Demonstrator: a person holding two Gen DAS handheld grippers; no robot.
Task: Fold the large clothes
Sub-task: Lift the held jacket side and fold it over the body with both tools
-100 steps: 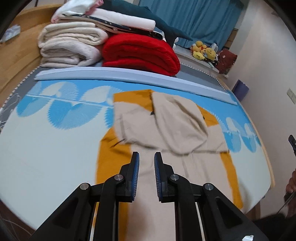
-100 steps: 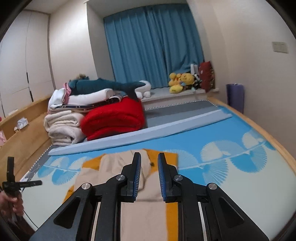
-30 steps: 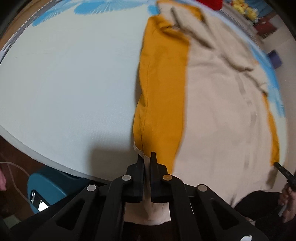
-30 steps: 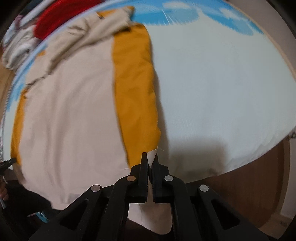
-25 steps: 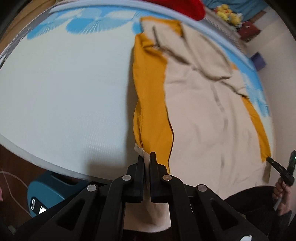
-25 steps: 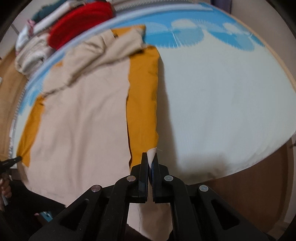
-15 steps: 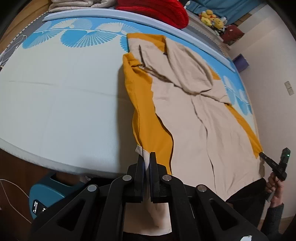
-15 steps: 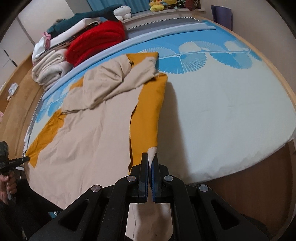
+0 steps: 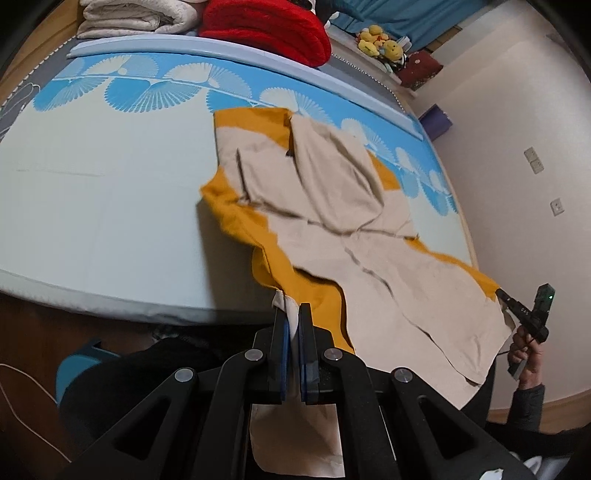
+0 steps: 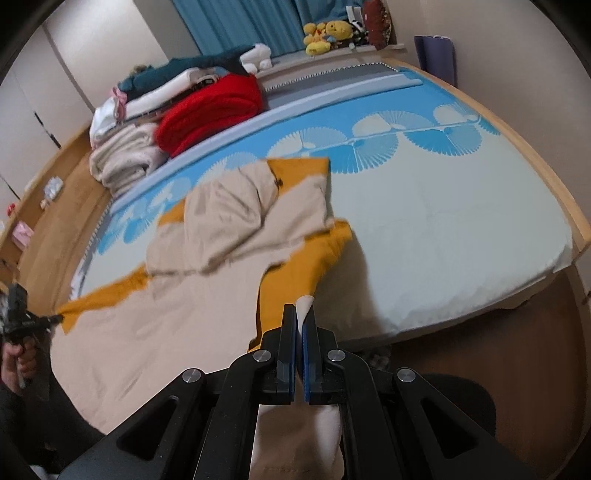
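Observation:
A large beige and mustard-yellow garment (image 9: 354,221) lies lengthwise on the bed, its top part folded over near the far end; it also shows in the right wrist view (image 10: 207,266). My left gripper (image 9: 293,314) is shut on the garment's near left hem corner and holds it lifted off the bed edge. My right gripper (image 10: 300,314) is shut on the near right hem corner, also lifted. Each gripper appears in the other's view, at the far corner of the hem (image 9: 517,306) (image 10: 40,321). Beige cloth hangs below both grippers.
The bed (image 9: 92,206) has a pale sheet with blue fan prints. Folded cream blankets (image 10: 125,158), a red blanket (image 10: 210,110) and more bedding are stacked at the head end. Plush toys (image 10: 325,33) sit by the blue curtain. A blue object (image 9: 74,373) stands on the floor.
Both grippers closed on the garment's near hem corners at the bed edge, then lifted and drew them back and up, raising the yellow side edges off the sheet.

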